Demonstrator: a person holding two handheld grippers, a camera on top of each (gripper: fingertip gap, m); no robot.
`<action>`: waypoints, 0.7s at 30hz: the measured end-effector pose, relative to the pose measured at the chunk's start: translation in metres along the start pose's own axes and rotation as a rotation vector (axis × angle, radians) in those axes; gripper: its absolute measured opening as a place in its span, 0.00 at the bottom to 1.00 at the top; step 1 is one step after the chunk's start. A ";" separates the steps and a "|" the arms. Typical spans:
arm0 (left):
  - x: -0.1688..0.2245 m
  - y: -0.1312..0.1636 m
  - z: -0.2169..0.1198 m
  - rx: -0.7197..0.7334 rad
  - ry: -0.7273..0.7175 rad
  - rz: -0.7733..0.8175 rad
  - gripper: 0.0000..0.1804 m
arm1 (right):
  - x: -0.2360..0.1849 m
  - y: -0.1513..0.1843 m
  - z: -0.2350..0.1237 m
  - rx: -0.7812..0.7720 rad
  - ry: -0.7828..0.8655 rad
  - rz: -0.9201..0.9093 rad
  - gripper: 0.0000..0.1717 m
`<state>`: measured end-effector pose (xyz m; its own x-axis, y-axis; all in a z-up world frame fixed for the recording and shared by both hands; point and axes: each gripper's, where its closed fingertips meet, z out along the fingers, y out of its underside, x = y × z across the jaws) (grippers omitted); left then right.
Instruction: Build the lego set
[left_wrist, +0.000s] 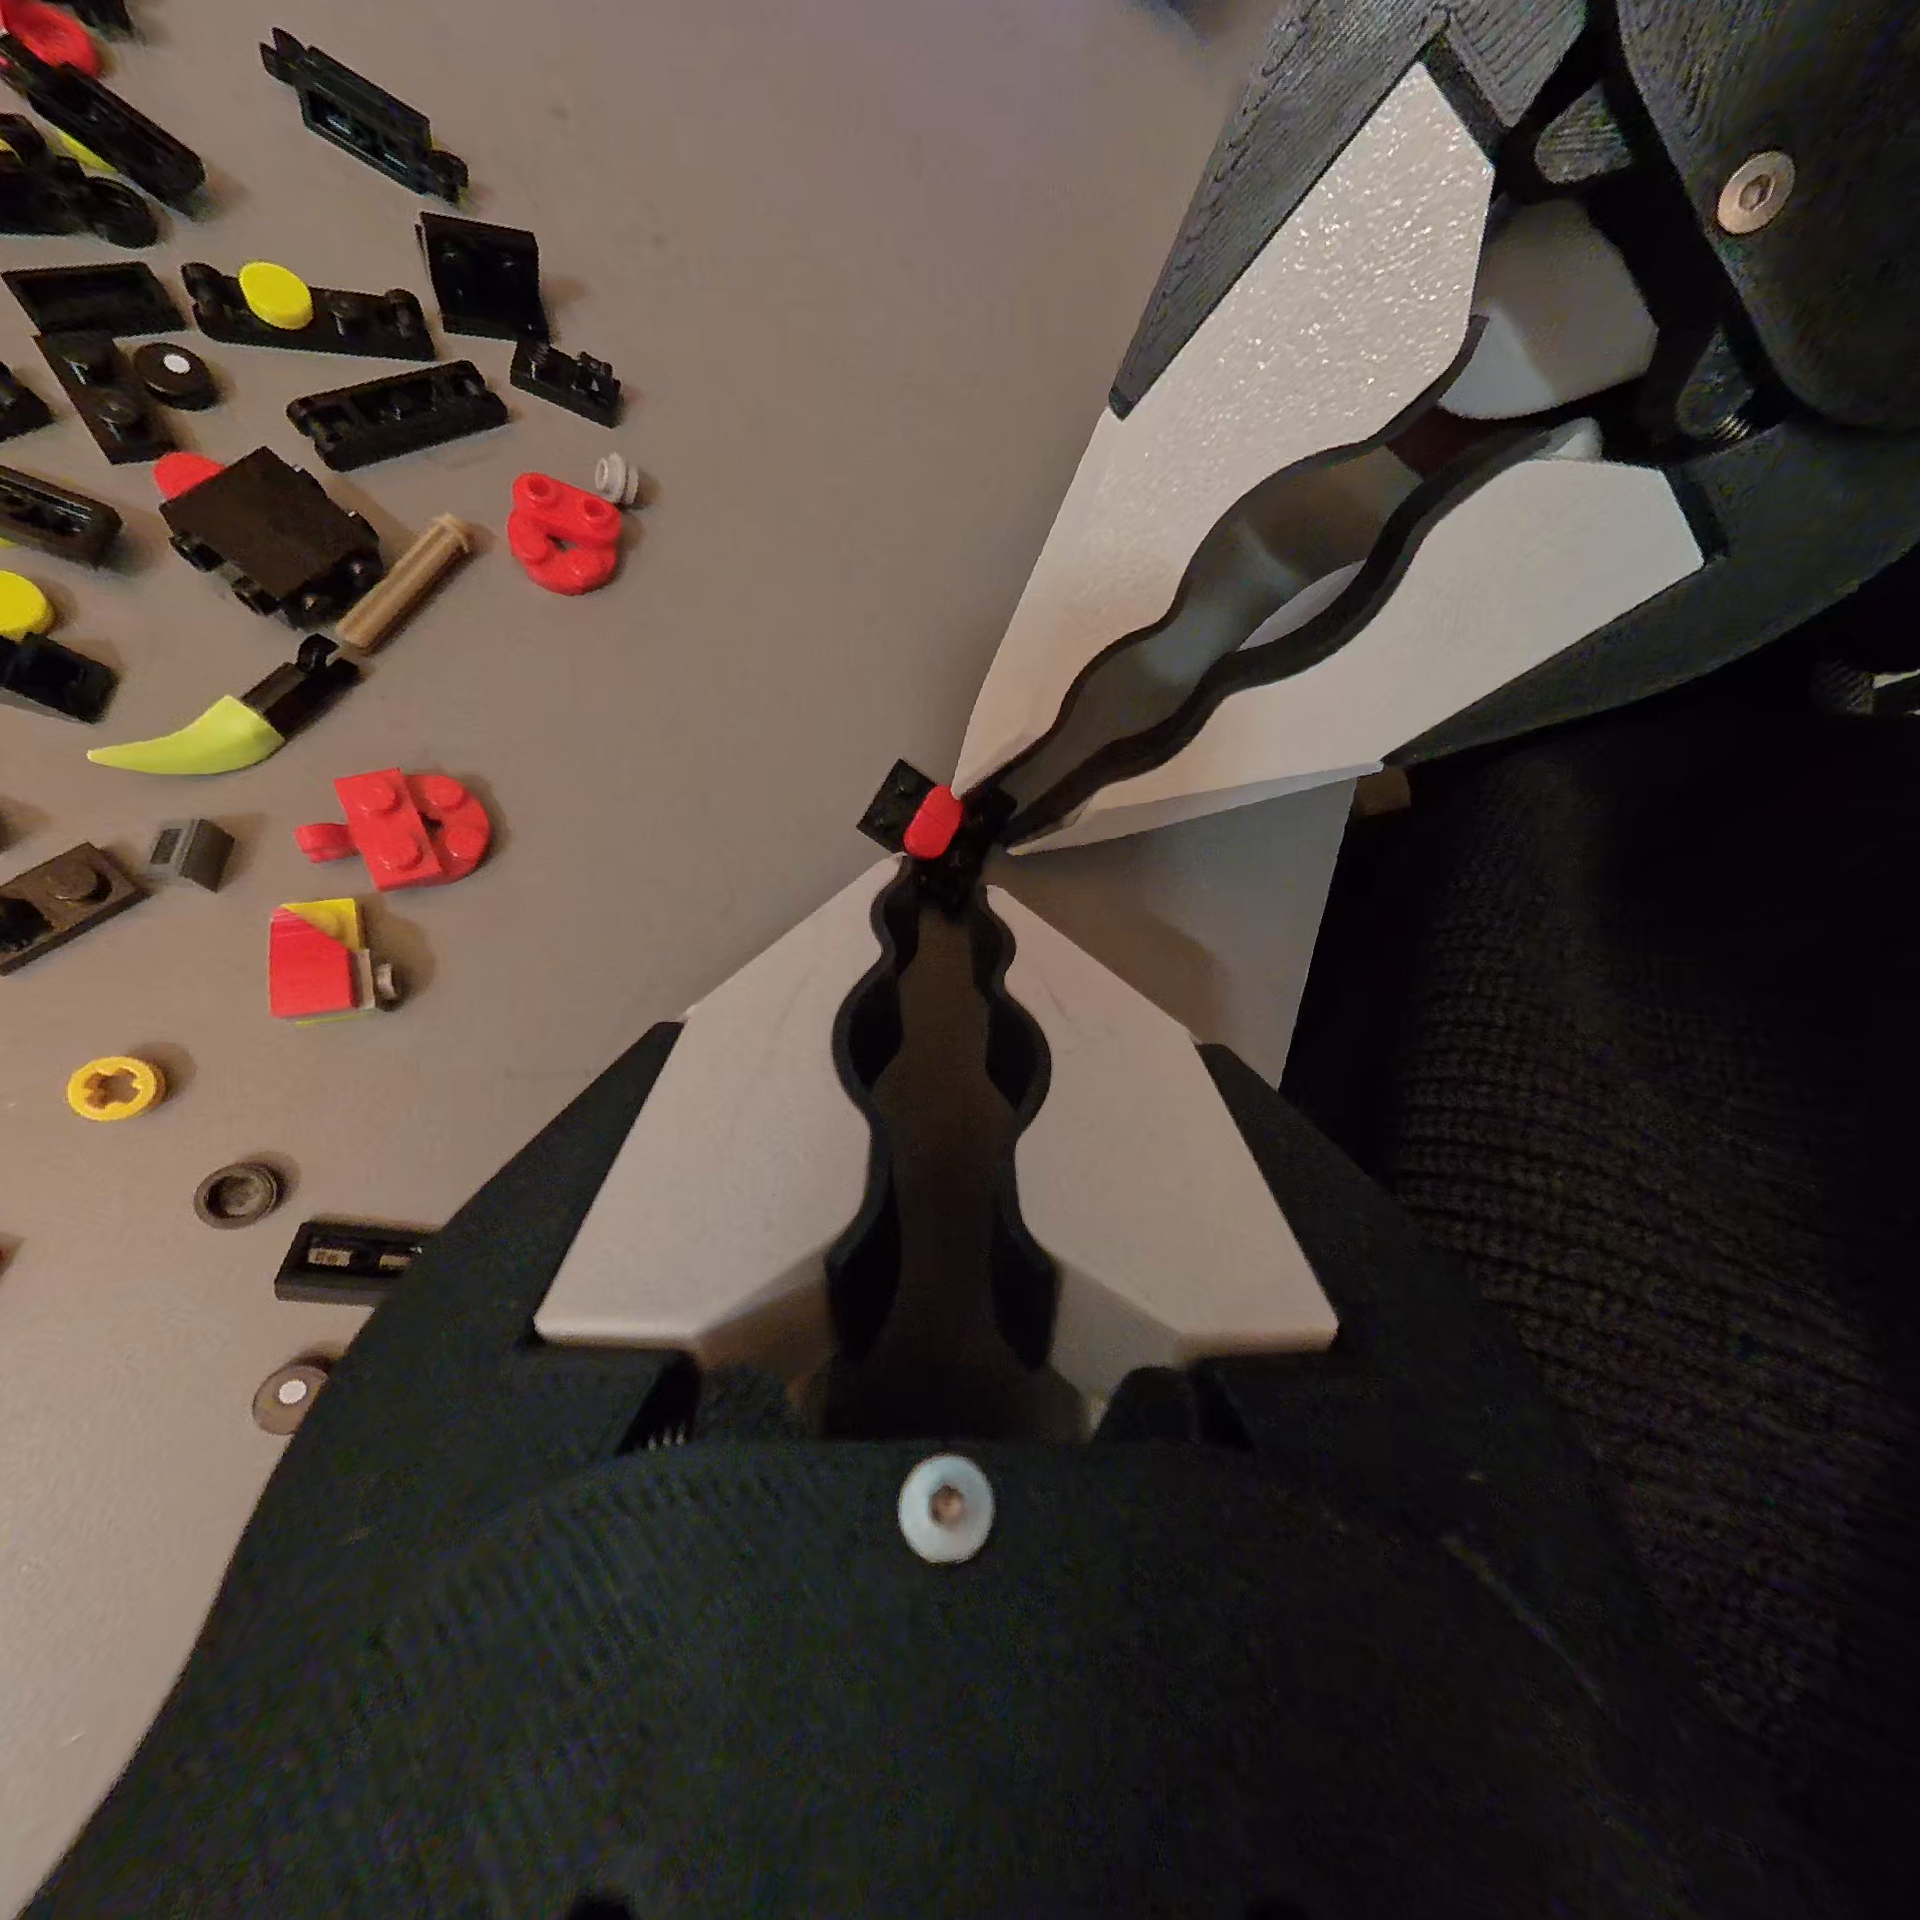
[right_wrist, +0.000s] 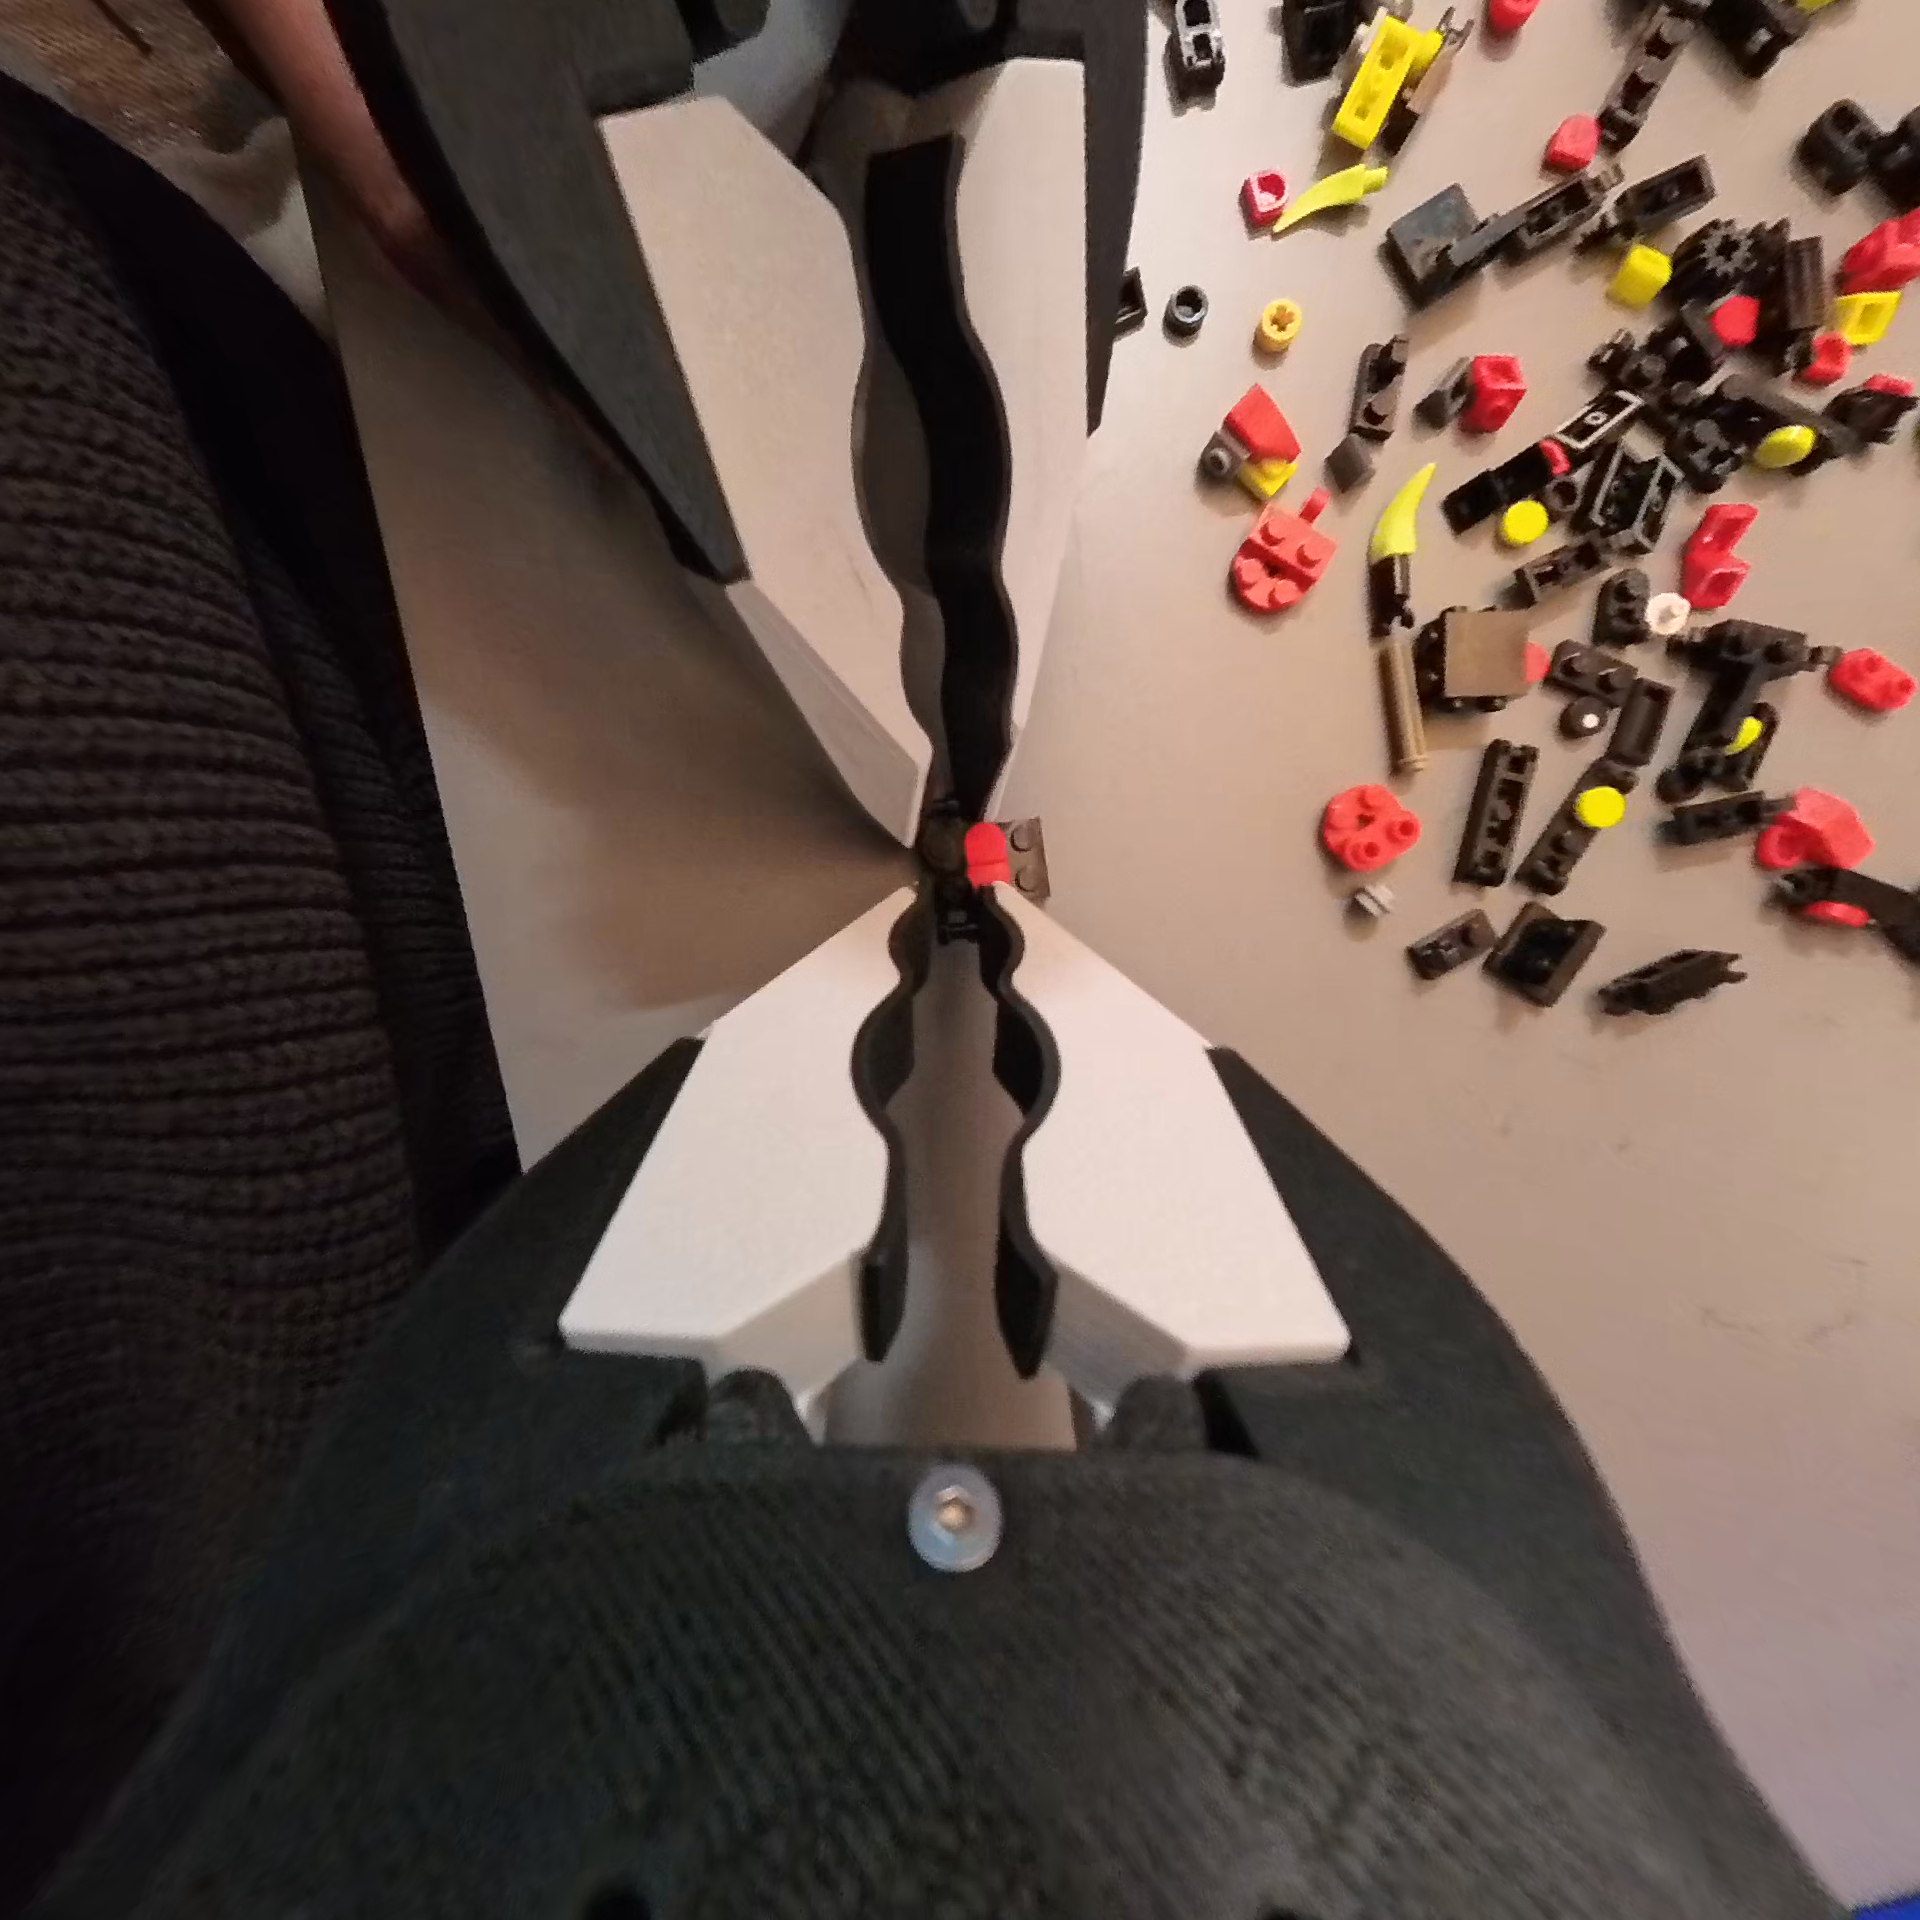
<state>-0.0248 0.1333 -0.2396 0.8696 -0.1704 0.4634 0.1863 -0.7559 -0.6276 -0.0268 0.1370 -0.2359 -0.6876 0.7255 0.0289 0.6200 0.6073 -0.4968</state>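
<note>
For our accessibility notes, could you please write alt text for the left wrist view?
Two grippers meet tip to tip, the left gripper and right gripper both pinching a small black brick assembly with a red rounded piece, above a grey table strewn with loose bricks.

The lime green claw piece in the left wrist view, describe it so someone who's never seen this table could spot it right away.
Start at the grey table and the scatter of small bricks on its left side. Below the tan ridged pin lies the lime green claw piece, a curved horn tapering to a point at the left. Its wide end plugs into a black clip; nearby yellow pieces are round.
</note>
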 end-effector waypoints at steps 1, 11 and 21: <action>0.000 0.000 0.000 0.000 0.000 0.000 0.04 | 0.000 0.000 0.000 0.001 0.000 -0.001 0.04; 0.000 0.000 0.000 0.001 0.002 -0.003 0.04 | 0.004 0.003 -0.009 0.007 0.015 0.018 0.06; 0.001 0.000 0.000 0.001 0.004 -0.004 0.04 | 0.001 0.015 -0.003 0.001 0.015 0.061 0.03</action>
<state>-0.0241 0.1334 -0.2395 0.8668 -0.1699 0.4689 0.1904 -0.7562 -0.6261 -0.0168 0.1478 -0.2403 -0.6430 0.7658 0.0114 0.6602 0.5618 -0.4985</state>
